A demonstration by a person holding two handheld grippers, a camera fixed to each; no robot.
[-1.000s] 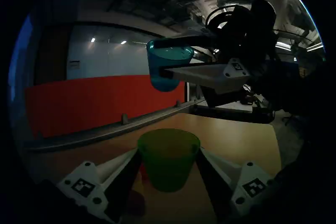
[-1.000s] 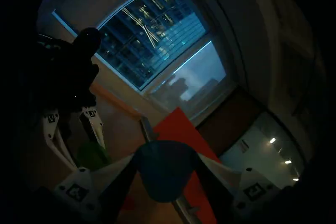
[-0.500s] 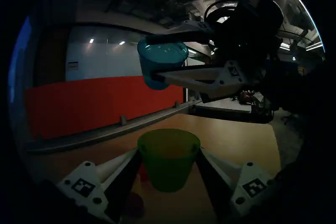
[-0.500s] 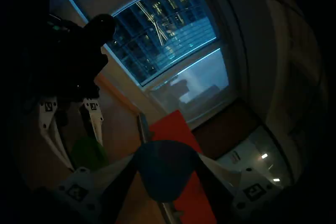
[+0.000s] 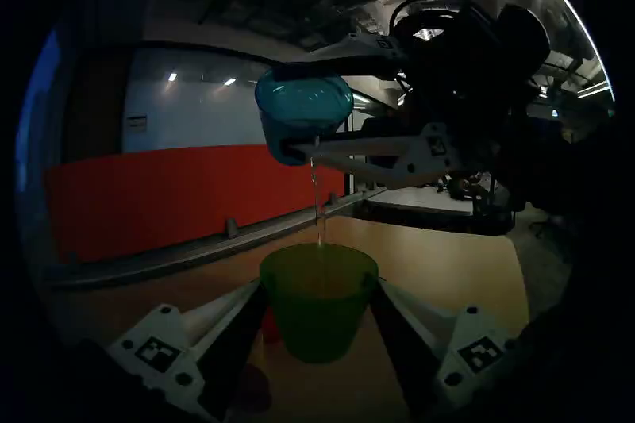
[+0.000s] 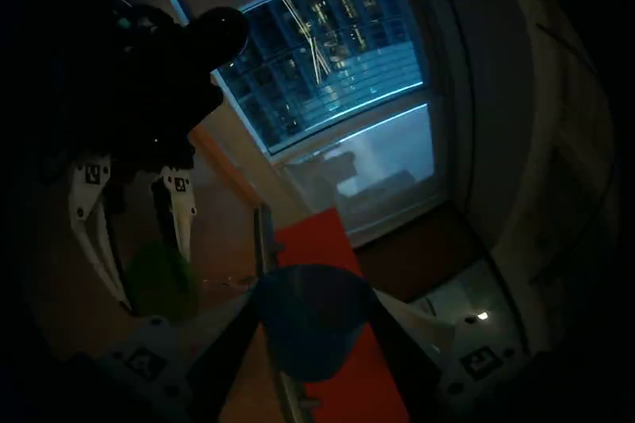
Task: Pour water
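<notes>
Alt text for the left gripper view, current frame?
A thin stream of water falls from a tilted blue cup, clamped in the right gripper, into a green cup clamped in the left gripper. Behind: wooden table, red wall panel; dim light.

Translucent, smooth plastic in the green cup and the blue cup. Matt white plastic on the left gripper. Smooth wood-look top on the table. Matt red wall panel.

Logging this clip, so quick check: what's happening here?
The right gripper holds a blue cup tilted above a green cup, which the left gripper grips upright. A thin stream of water runs from the blue cup into the green one. Pouring is under way.
</notes>
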